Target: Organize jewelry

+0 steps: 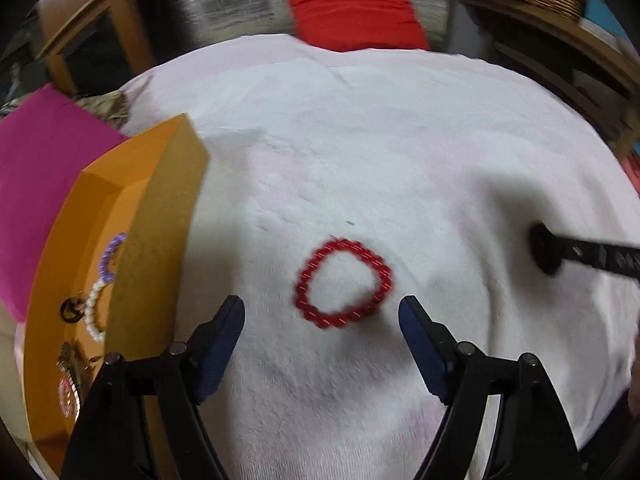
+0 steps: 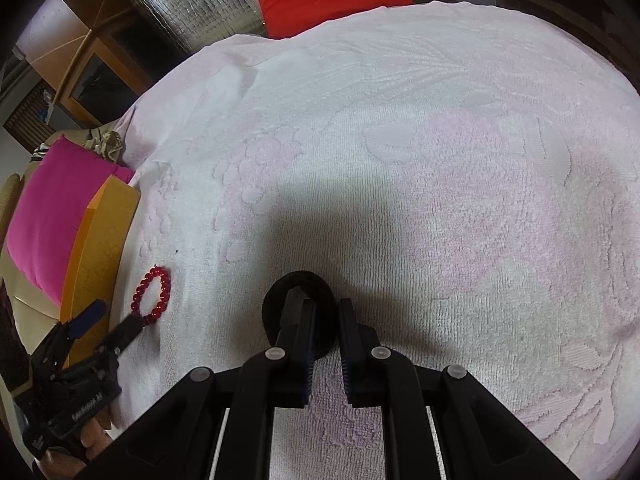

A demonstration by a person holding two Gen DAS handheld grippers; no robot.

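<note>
A red bead bracelet [image 1: 304, 288] lies flat on the white towel [image 1: 360, 140], just ahead of my left gripper [image 1: 322, 310]. That gripper's jaws stand wide open with nothing between them, one fingertip to each side of the bracelet. In the right wrist view the same bracelet [image 2: 165, 286] lies beside the orange box [image 2: 100, 248], with the left gripper [image 2: 110, 320] at its near end. My right gripper [image 2: 326, 308] rests on the towel, shut on the band of a black ring [image 2: 298, 276] that loops around one finger. The right gripper's tip [image 1: 548, 248] shows at the right in the left wrist view.
The open orange box [image 1: 160, 208] stands at the left and holds a purple bead bracelet [image 1: 110, 256], a white bead bracelet [image 1: 92, 312] and other small pieces. A pink cushion [image 1: 40, 168] lies beyond it. A red cushion [image 1: 352, 8] sits at the towel's far edge.
</note>
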